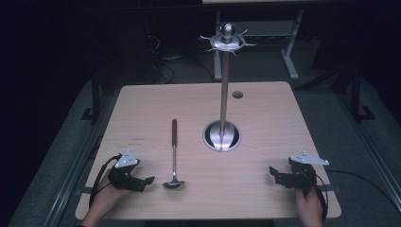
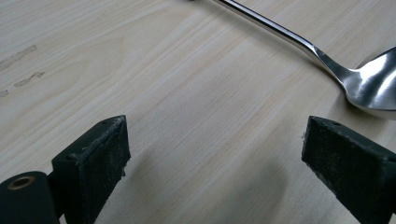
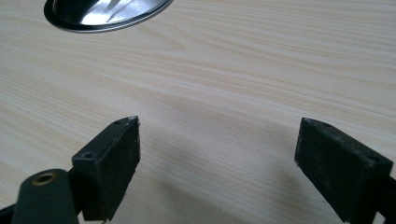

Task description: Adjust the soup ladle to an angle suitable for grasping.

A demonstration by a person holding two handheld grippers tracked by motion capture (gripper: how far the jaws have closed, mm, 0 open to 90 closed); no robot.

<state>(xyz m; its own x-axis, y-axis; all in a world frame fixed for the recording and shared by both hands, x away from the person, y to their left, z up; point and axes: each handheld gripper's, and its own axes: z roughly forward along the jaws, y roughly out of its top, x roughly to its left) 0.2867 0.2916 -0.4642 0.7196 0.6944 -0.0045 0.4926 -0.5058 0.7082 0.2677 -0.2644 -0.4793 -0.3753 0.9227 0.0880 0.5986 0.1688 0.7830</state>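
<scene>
A steel ladle (image 1: 173, 156) with a brown handle lies on the wooden table (image 1: 142, 109), bowl toward the near edge. Its bowl (image 2: 373, 86) lies just past my left gripper's right jaw. A tall metal utensil stand (image 1: 224, 80) with hooks at the top rises from a round base (image 1: 222, 135) at mid-table. My left gripper (image 1: 150, 181) rests at the near left, open, with bare wood between its jaws, just left of the ladle's bowl. At the near right my right gripper (image 1: 273, 173) is open over bare wood, and the stand's base (image 3: 105, 14) lies beyond it.
A small round hole (image 1: 238, 94) sits in the table behind the stand. A person's hands (image 1: 101, 201) hold both grippers at the near edge. Dark floor, cables and table legs surround the table.
</scene>
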